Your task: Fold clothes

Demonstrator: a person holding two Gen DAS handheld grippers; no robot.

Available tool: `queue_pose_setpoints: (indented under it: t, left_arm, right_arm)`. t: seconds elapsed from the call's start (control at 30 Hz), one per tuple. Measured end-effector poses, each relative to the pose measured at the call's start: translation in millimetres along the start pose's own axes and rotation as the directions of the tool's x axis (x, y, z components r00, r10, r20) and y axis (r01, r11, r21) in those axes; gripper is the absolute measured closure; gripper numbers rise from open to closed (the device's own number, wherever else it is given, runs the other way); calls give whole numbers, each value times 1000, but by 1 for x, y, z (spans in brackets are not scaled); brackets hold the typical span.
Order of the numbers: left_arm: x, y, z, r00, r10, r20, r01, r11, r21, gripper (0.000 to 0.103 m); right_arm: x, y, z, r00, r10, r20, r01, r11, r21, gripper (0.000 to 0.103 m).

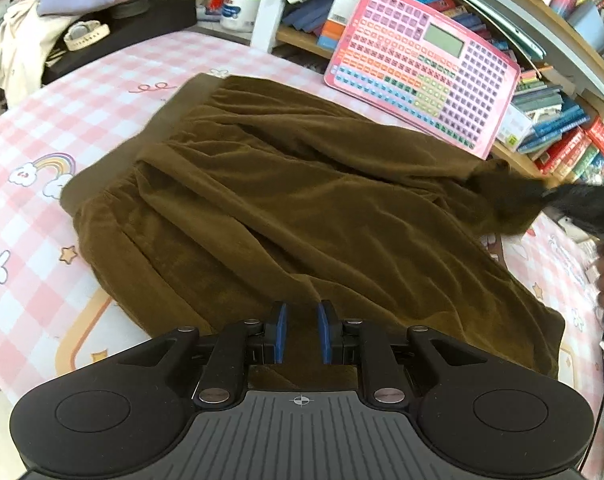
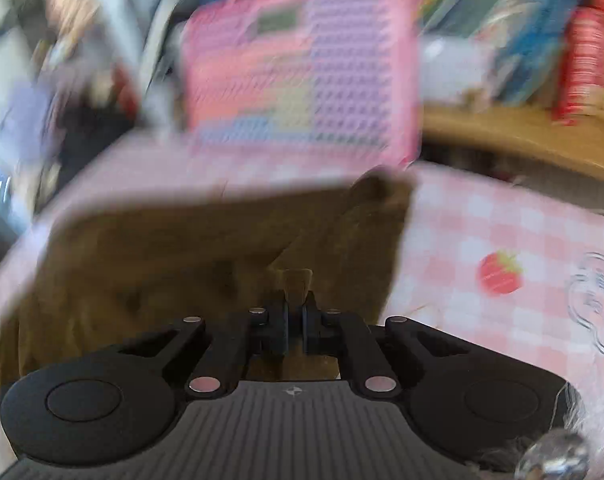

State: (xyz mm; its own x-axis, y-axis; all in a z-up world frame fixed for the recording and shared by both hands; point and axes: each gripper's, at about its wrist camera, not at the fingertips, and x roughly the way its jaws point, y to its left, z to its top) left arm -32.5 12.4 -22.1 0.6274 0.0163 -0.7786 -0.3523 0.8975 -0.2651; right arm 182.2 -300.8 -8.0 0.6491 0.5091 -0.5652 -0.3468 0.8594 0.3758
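While velvety brown skirt lies rumpled, both grippers pinch its fabric.

- The left gripper points steeply down over the near edge of the table; its blue pads stand a narrow gap apart, brown fabric between them.
- The right gripper has its jaws pressed together on a fold of cloth.
- In the left wrist view it shows as a dark blur at the right edge.
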Motion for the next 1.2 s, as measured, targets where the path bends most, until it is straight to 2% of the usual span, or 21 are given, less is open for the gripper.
queue_pose_setpoints:
  t: [0.03,0.07,0.13,0.2,0.27,0.3,0.4,0.47,0.57,0.63,0.77,0.87,0.9,0.93,0.97,1.13,1.2]
  left_arm:
    - [0,3,0,1000,3,0,-3,1000,-11,85]
    - [1,5,-1,1000,6,-3,-6,1000,-22,85]
    - [3,7,-1,1000,6,-10,-7,999,-32,85]
    - [4,6,-1,1000,0,-10,0,1000,-23,85]
    - [3,3,-1,1000,-6,-5,6,1000,-7,85]
    - [2,4,0,1000,-3,-2,3,1000,-2,85]
    - [0,10,4,1000,22,16,-22,1000,-1,85]
    - [-3,18,8,998,44,37,-44,999,-12,85]
    - [-9,34,18,993,89,79,-87,996,-26,85]
    - [-11,46,27,987,125,105,-122,992,-39,85]
    - [-13,74,41,971,196,134,-181,976,-119,85]
    - [-13,97,45,974,188,128,-159,965,-210,85]
    - [-11,104,45,978,171,119,-139,961,-239,80]
    - [-8,110,44,982,154,110,-120,956,-268,70]
    - [-4,115,43,986,133,99,-98,949,-298,67]
    - [17,137,47,997,23,76,14,891,-454,66]
    - [22,144,46,997,-3,80,42,868,-495,72]
  right_arm:
    - [-12,-16,3,994,-79,71,70,990,123,97]
    - [-17,-33,5,980,-187,72,166,958,233,96]
    - [-10,-64,-2,956,-289,-58,291,898,331,91]
    - [-4,-81,-14,931,-337,-139,364,876,316,85]
    - [-10,-84,-20,912,-386,-135,409,862,299,64]
    - [-14,-83,-22,906,-406,-123,424,858,289,60]
    - [-24,-77,-27,899,-430,-84,437,868,234,60]
    - [-28,-69,-30,913,-402,-73,409,894,184,60]
    - [-32,-44,-42,933,-351,-75,354,935,36,61]
    - [-39,-29,-56,943,-323,-80,319,946,-52,61]
    - [-54,-6,-84,951,-285,-118,272,955,-116,62]
    - [-64,10,-105,943,-302,-141,285,950,-131,62]
    - [-67,15,-112,939,-313,-143,293,945,-145,62]
    - [-69,20,-117,934,-325,-147,303,941,-153,62]
    - [-70,24,-122,930,-336,-151,313,936,-160,62]
    - [-80,38,-143,901,-402,-165,378,912,-159,61]
    - [-82,45,-153,885,-434,-170,405,896,-180,62]
